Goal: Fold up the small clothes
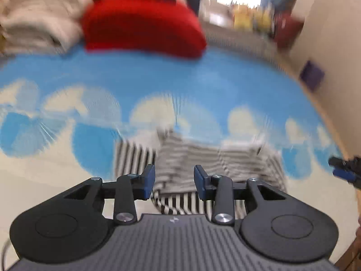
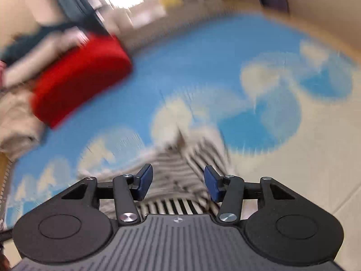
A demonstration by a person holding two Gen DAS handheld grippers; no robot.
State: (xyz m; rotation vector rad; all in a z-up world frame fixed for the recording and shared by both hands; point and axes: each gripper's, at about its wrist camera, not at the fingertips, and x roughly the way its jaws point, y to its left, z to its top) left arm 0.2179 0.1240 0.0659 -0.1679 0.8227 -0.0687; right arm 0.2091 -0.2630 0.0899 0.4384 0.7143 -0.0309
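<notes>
A small black-and-white striped garment lies partly folded and rumpled on a blue and cream cloud-patterned mat. In the left wrist view my left gripper hangs above the garment's near edge, jaws apart, with nothing pressed between the blue pads. My right gripper shows at that view's right edge. In the right wrist view the same striped garment lies under my right gripper, which is open with its pads off the cloth. Both views are blurred.
A red cushion and a heap of beige blankets lie at the mat's far side; the cushion is at the left in the right wrist view. A cream wall with a purple patch stands at the right.
</notes>
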